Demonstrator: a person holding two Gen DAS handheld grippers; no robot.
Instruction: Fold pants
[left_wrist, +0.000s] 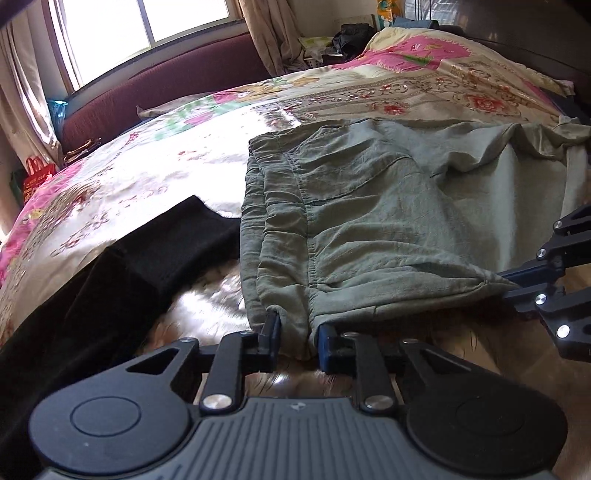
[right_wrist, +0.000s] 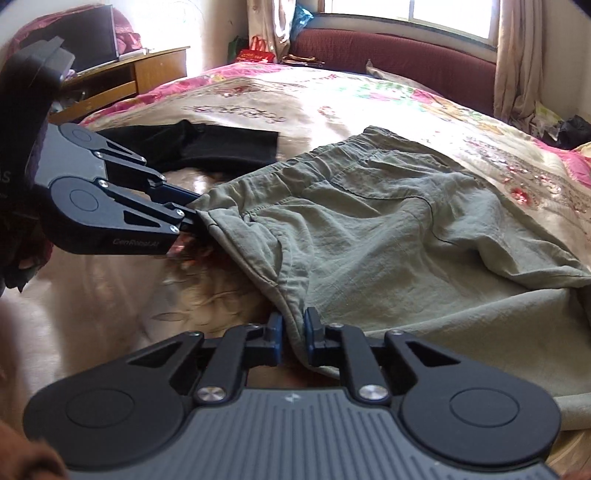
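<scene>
Olive-green pants (left_wrist: 369, 206) lie crumpled on a floral bedspread (left_wrist: 140, 173), waistband toward the window. My left gripper (left_wrist: 297, 332) is shut on the pants' near edge by the waistband. It also shows in the right wrist view (right_wrist: 195, 212), clamped on the same corner. My right gripper (right_wrist: 293, 325) is shut on the pants (right_wrist: 388, 229) further along the near edge. It enters the left wrist view from the right (left_wrist: 513, 286), pinching a fabric corner. The held edge is lifted slightly off the bed.
A black garment (left_wrist: 122, 258) lies on the bed left of the pants, also in the right wrist view (right_wrist: 207, 144). A maroon padded bench (left_wrist: 166, 85) runs under the window. A wooden desk (right_wrist: 147, 70) stands beside the bed. Clutter sits in the far corner (left_wrist: 347, 37).
</scene>
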